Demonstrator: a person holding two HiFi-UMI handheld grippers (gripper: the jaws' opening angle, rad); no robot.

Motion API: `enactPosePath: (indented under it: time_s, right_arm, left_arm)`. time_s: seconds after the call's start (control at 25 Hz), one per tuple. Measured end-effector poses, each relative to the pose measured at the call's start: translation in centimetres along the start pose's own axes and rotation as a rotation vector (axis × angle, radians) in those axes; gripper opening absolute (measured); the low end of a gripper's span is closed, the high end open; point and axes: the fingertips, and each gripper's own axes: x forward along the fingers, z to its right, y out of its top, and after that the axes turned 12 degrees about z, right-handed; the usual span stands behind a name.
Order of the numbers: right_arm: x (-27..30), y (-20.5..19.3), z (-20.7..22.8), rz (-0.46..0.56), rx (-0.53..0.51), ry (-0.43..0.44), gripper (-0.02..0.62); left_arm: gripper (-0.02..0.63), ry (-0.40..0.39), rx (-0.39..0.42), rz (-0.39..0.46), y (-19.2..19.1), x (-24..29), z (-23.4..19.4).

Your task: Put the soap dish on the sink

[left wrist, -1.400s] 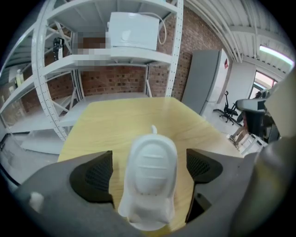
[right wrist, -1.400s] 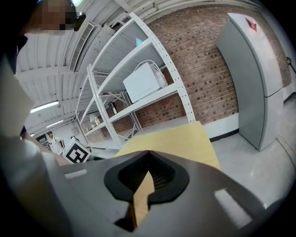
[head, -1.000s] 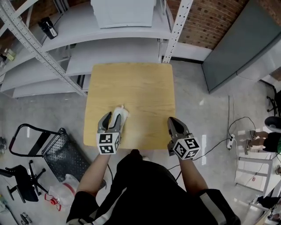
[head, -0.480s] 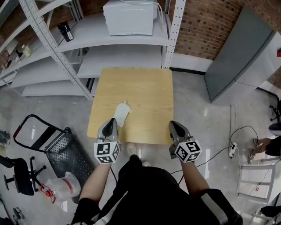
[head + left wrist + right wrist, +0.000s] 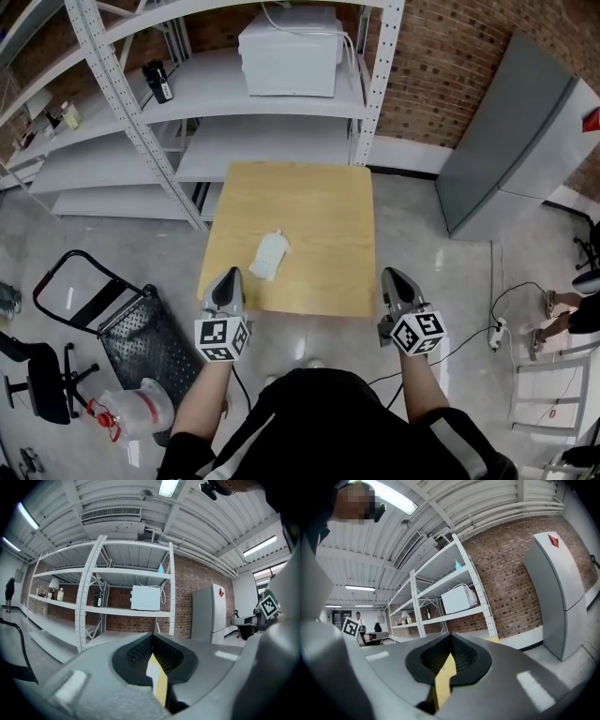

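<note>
Pale wood tops the desk [image 5: 319,202], and the white soap dish [image 5: 269,255] lies alone on the desk's near-left part, touched by neither tool. A second ago the left tool [image 5: 229,277] stood over the desk with its jaws spread either side of the dish. Now it hangs just off the desk's near edge by the left corner, clenched on nothing, its pads pressed together in its own view. The right tool [image 5: 394,277], likewise clenched and empty, has drawn back from the desk's near-right corner to just outside that edge. Both point across the desk towards the grey shelving [image 5: 272,141] beyond its far side, where a white boxy appliance [image 5: 289,52] sits.
</note>
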Motion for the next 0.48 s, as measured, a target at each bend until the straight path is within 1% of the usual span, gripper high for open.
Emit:
enactPosePath:
  time_s: [0.12,0.24,0.48]
  right_arm:
    - [0.4,0.7,-1.4,0.036,-0.014,0.000,0.005]
    - [0.7,1.1,-3.7,0.058,-0.039,0.017,0.005]
    - [1.4,-0.6,-7.6,0.042,-0.042,0.043,0.005]
  left_arm:
    - [0.002,-0.038,0.004,0.030,1.3,-1.1,-0.4]
    - [0.002,-0.087,0.010,0.055,2.4,-2.5,-0.8]
    - [0.001,-0.082,-0.011,0.046,1.9,-3.8,-3.9]
